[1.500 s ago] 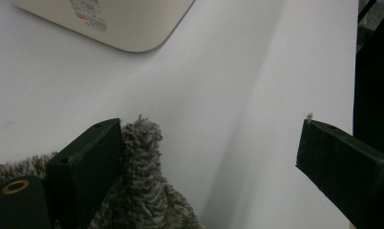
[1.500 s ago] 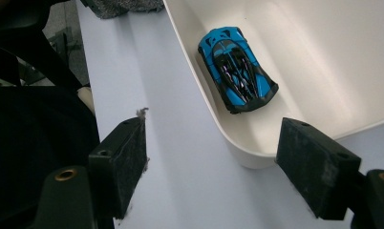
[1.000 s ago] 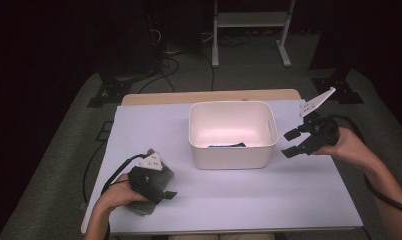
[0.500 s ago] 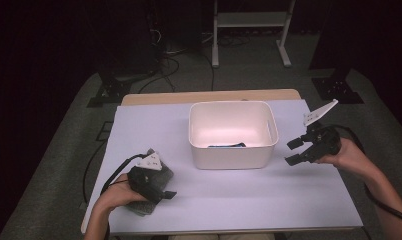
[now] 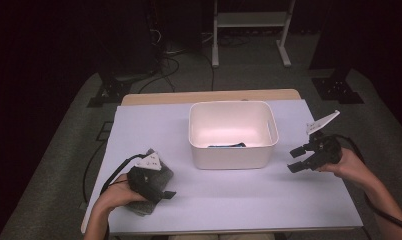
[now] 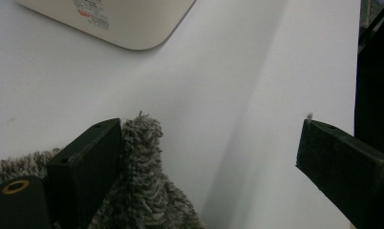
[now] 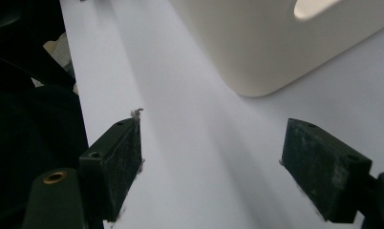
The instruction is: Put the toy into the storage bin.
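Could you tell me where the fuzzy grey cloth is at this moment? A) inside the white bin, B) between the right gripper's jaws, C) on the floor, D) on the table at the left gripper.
D: the fuzzy grey cloth lies on the table beside one jaw of the open left gripper, outside the white bin.

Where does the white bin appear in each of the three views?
High view: white bin at the table's centre.
Left gripper view: its rounded bottom corner at the top left, label visible.
Right gripper view: its side wall with a handle cut-out at the top right.
Shared landmark: the white table top.
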Available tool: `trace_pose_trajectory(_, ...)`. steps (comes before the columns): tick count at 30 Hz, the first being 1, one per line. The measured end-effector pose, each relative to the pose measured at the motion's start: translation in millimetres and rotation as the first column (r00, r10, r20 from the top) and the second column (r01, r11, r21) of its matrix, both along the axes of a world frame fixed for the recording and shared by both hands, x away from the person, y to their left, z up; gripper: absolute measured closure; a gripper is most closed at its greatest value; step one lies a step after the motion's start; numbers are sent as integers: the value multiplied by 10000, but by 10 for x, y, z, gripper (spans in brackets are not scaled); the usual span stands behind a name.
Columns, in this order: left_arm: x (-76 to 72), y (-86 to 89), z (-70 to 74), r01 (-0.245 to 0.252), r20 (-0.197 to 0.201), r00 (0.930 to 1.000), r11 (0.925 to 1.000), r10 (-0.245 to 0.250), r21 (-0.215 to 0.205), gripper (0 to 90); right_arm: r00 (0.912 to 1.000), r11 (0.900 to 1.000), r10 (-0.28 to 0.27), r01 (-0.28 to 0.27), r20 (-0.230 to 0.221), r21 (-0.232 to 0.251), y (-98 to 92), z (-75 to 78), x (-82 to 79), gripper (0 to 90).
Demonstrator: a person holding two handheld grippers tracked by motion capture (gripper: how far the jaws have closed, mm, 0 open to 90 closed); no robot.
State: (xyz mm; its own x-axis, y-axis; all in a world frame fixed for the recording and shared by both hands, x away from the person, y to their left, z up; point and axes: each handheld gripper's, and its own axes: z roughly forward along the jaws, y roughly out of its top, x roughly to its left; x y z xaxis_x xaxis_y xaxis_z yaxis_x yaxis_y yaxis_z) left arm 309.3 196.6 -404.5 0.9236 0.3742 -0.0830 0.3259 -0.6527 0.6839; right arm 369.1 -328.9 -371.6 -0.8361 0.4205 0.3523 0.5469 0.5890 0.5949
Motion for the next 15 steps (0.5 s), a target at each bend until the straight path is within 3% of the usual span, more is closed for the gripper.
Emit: trace_pose_trajectory(15, 3, 18, -5, -49, -43, 10000, 10000, 49, -3, 84, 9990, 9989, -295, 307, -338, 366, -120, -255, -67, 194)
